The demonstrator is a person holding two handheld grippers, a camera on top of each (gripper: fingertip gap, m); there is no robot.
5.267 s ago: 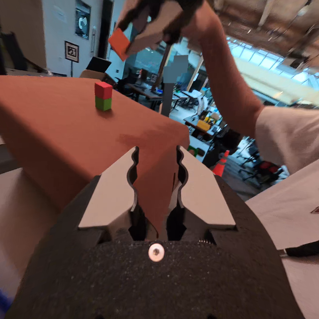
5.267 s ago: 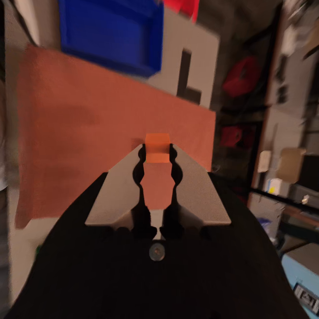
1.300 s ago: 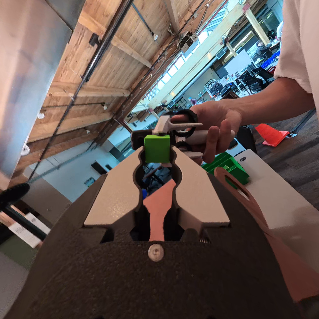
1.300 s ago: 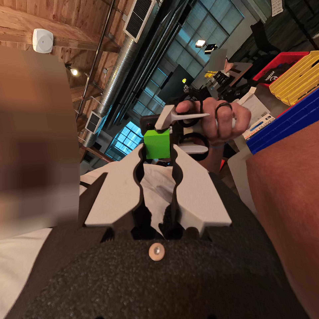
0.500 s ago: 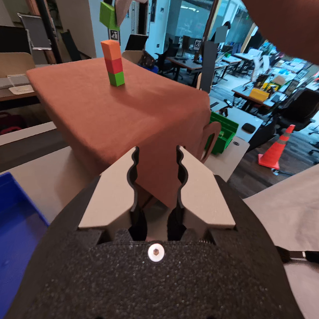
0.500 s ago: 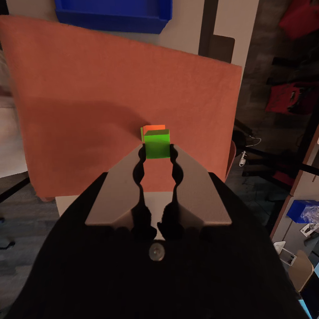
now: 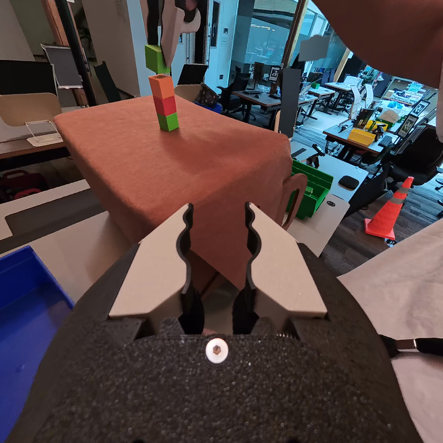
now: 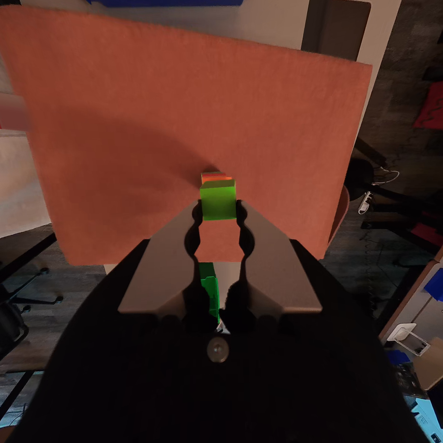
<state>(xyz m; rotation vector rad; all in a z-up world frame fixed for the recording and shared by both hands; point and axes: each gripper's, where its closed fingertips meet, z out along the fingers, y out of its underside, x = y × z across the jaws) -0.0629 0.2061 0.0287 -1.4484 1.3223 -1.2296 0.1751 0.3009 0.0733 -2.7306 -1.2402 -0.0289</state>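
**Green cube held just above a three-cube stack**

Green cube [image 7: 155, 60], seen from my left wrist view, sits pinched in my right gripper [image 7: 165, 54], which points down from the top edge of the picture. The cube hangs just above an orange cube [image 7: 162, 88], a little off to its left; I cannot tell whether the two touch. Below the orange one stand a red cube [image 7: 166, 105] and a second, lower green cube [image 7: 169, 121], all upright on a rust-brown cloth [image 7: 191, 167] draped over a raised box, towards its far edge. My left gripper [image 7: 218, 211] is well short of the box's near corner, jaws apart and empty. A blue bin [image 7: 21, 299] lies at lower left, a green crate [image 7: 311, 191] and an orange traffic cone [image 7: 388, 211] to the right.

From my right wrist view, looking straight down, the jaws grip the green cube [image 8: 217, 203] at their tips, with slivers of the stack's orange and red showing just past its far edge on the cloth [image 8: 143, 96].
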